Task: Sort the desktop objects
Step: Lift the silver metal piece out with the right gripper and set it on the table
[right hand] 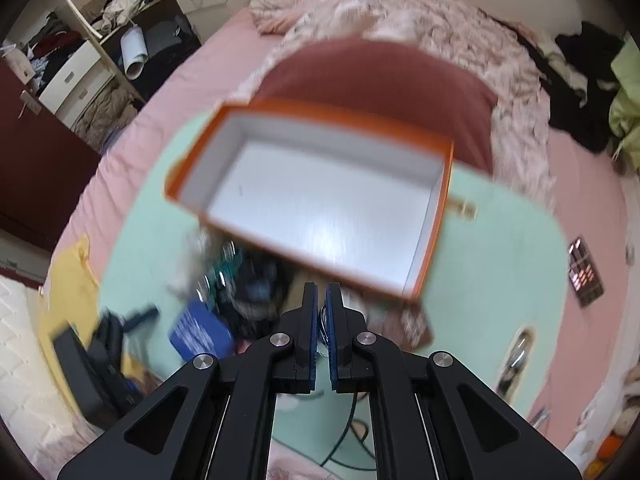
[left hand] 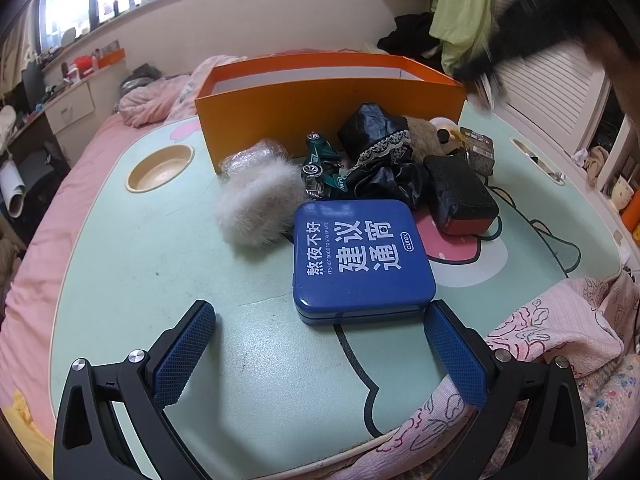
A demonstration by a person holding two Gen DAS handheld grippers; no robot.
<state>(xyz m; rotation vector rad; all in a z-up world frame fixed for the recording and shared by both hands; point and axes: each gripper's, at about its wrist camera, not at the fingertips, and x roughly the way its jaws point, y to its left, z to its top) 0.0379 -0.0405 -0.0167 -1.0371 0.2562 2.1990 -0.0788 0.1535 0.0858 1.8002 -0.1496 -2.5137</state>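
The left tool (left hand: 320, 344) hangs released over the green table (left hand: 132, 248), its pads spread wide. Just beyond it lies a blue tin (left hand: 362, 258). Behind the tin sit a white fur ball (left hand: 258, 204), a green toy car (left hand: 322, 168), black cloth (left hand: 380, 148) and a black case (left hand: 460, 196), crowded together. Farthest stands the orange box (left hand: 320, 108). The right tool (right hand: 321, 300) is clenched above that box (right hand: 320, 200), which is empty; whether a small thing is pinched between its pads cannot be told.
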